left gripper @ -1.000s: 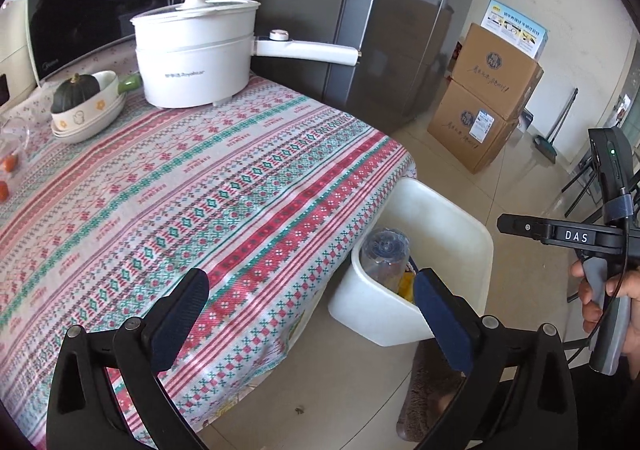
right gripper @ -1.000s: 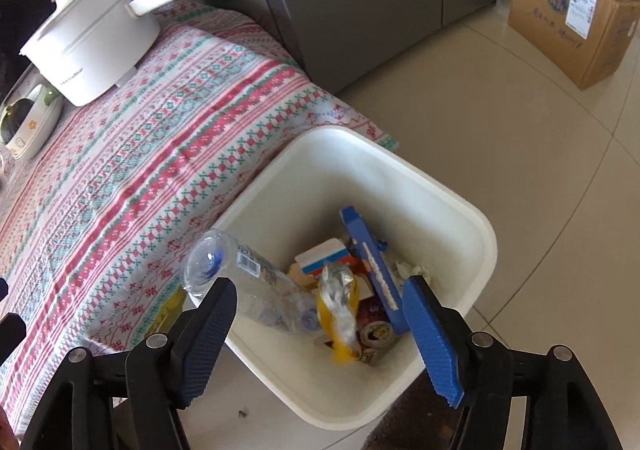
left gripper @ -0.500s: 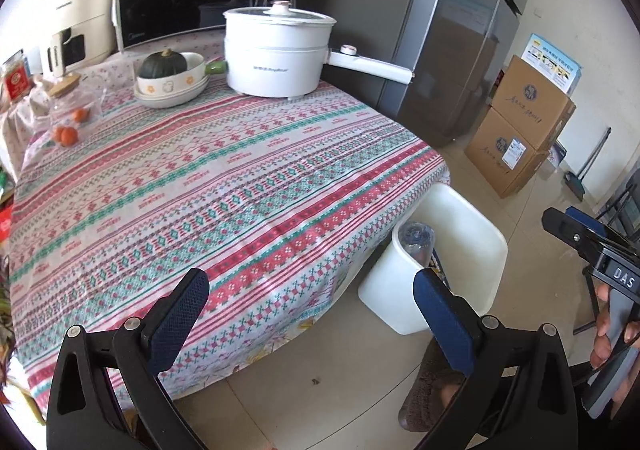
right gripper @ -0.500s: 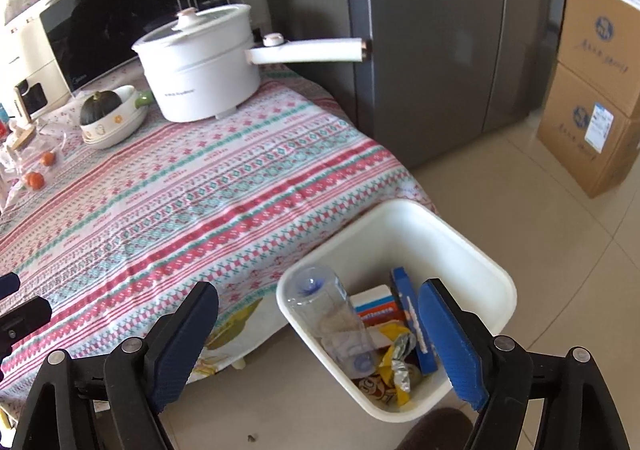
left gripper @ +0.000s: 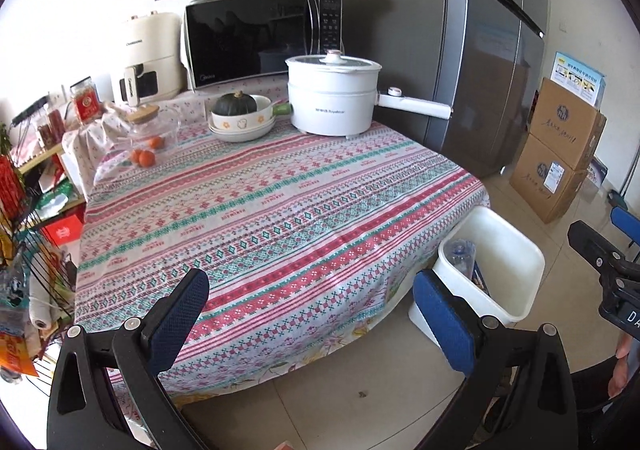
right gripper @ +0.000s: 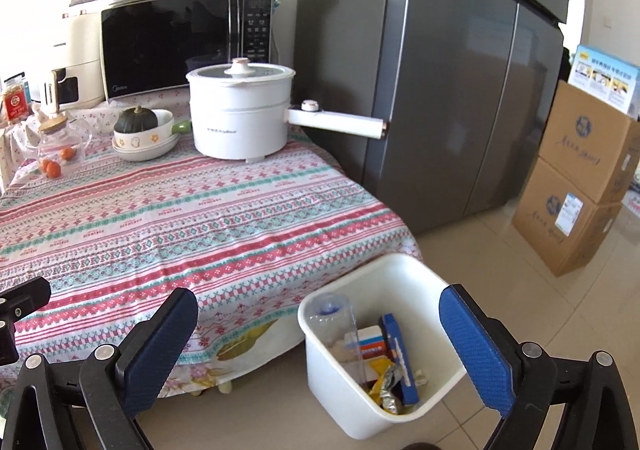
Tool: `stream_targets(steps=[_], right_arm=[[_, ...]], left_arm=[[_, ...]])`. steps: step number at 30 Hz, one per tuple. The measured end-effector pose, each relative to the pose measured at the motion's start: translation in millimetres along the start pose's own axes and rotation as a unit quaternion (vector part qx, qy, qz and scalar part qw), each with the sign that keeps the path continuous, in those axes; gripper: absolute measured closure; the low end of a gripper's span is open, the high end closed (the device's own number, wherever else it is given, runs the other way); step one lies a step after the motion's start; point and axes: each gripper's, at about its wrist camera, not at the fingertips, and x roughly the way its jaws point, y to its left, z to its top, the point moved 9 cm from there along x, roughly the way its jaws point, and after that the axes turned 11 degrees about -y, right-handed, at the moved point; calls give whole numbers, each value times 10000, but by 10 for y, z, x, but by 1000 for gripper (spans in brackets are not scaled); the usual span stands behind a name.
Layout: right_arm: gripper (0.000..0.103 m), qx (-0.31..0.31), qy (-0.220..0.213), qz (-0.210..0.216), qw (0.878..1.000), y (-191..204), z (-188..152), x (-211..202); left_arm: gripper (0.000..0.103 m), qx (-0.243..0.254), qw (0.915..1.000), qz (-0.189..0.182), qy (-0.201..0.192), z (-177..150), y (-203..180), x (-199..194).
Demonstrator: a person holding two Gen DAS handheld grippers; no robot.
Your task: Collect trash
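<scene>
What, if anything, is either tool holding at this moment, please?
Nothing is held: the left tool and the right tool are both open and empty, with the trash lying in the white bin.

the tablecloth (left gripper: 280,210), stretching ahead of the left fingers, carries a small repeated word in its pale bands, too small to make out for certain. the black device (left gripper: 616,290) at the far right of those fingers shows white letters "d" and part of an "a", cut off by the frame edge. the white electric pot (right gripper: 240,118), far beyond the right fingers, has a grey brand line on its side, blurred. box and microwave markings cannot be read.
</scene>
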Motion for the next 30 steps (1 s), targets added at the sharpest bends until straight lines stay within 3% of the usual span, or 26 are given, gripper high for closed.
stream_targets(steps=[30], right_arm=[[3, 39, 143, -45, 9999, 48, -51, 118]], left_arm=[[0, 41, 9999, -31, -132, 5, -85, -61]])
